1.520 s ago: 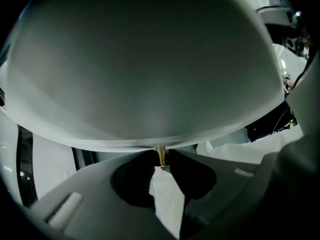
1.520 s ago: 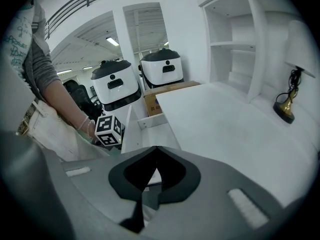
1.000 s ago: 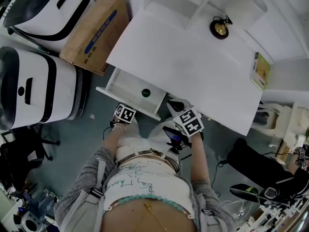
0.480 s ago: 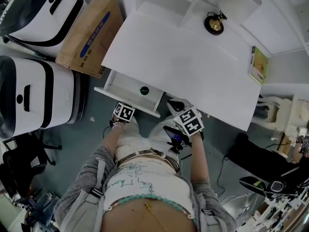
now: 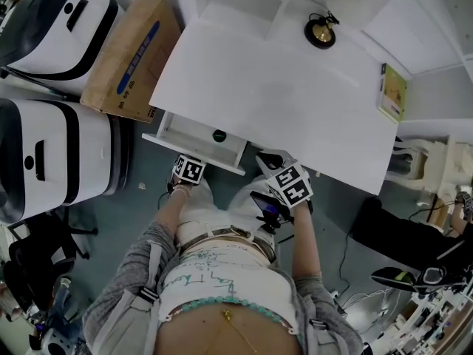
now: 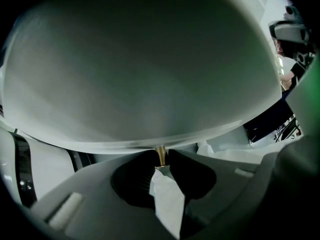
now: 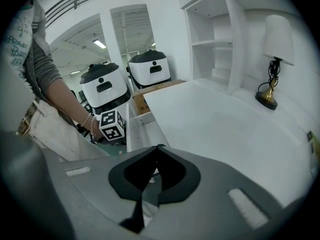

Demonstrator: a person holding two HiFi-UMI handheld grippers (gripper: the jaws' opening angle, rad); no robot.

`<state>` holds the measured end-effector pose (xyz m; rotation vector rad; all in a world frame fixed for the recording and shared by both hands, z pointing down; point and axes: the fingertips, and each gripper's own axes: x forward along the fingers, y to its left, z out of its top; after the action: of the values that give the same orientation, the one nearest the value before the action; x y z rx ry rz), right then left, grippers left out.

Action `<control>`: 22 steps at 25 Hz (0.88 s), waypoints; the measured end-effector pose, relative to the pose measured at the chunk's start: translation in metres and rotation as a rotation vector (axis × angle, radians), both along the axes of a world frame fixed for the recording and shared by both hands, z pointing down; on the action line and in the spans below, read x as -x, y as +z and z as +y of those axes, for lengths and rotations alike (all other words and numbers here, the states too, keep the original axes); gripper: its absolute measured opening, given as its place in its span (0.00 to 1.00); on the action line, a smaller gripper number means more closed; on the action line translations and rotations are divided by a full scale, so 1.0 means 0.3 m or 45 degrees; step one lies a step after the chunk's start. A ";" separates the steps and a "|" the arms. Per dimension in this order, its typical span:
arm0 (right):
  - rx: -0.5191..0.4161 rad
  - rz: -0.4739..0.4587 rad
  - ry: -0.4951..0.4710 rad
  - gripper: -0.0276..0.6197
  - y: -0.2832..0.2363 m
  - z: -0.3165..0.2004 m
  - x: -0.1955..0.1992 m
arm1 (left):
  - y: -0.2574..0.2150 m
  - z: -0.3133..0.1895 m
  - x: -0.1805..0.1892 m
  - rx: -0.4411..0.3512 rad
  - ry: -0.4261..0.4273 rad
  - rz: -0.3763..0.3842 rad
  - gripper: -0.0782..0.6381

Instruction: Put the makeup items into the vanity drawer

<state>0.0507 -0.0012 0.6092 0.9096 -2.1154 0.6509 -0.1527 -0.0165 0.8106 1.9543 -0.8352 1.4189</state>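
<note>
The white vanity's drawer [image 5: 185, 135] stands pulled out at the table's left front, with a small dark green round item [image 5: 219, 135] lying inside it. My left gripper [image 5: 191, 168] is at the drawer front. In the left gripper view the left gripper [image 6: 160, 165] is shut on the brass stem of the drawer knob [image 6: 160, 155], and the white drawer front fills the picture above. My right gripper [image 5: 270, 160] hovers at the table's front edge beside the drawer. The right gripper [image 7: 157, 149] is shut with nothing between its jaws.
A lamp with a brass base [image 5: 320, 33] stands at the back of the white tabletop [image 5: 295, 102]. A green-yellow box [image 5: 392, 91] lies at its right edge. A cardboard box [image 5: 122, 58] and white-and-black machines [image 5: 44, 161] stand left of the vanity.
My left gripper and the drawer front have shifted slightly toward the table, so a little less of the drawer shows. The right gripper has stayed put.
</note>
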 end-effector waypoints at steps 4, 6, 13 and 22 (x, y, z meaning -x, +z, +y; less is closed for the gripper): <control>0.005 0.010 0.007 0.09 0.000 0.005 -0.016 | 0.000 -0.017 -0.012 0.001 0.005 -0.002 0.24; 0.003 0.010 0.015 0.09 -0.003 0.006 -0.021 | 0.000 -0.027 -0.016 -0.001 0.006 -0.001 0.24; 0.012 0.021 0.039 0.09 0.004 0.014 -0.039 | 0.001 -0.055 -0.029 0.003 0.016 -0.001 0.24; 0.015 0.024 0.077 0.09 0.003 0.011 -0.069 | -0.002 -0.086 -0.046 -0.002 0.026 0.003 0.24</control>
<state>0.0713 0.0022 0.6101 0.9725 -2.0723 0.6823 -0.1388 -0.0422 0.8100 1.9705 -0.8177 1.4281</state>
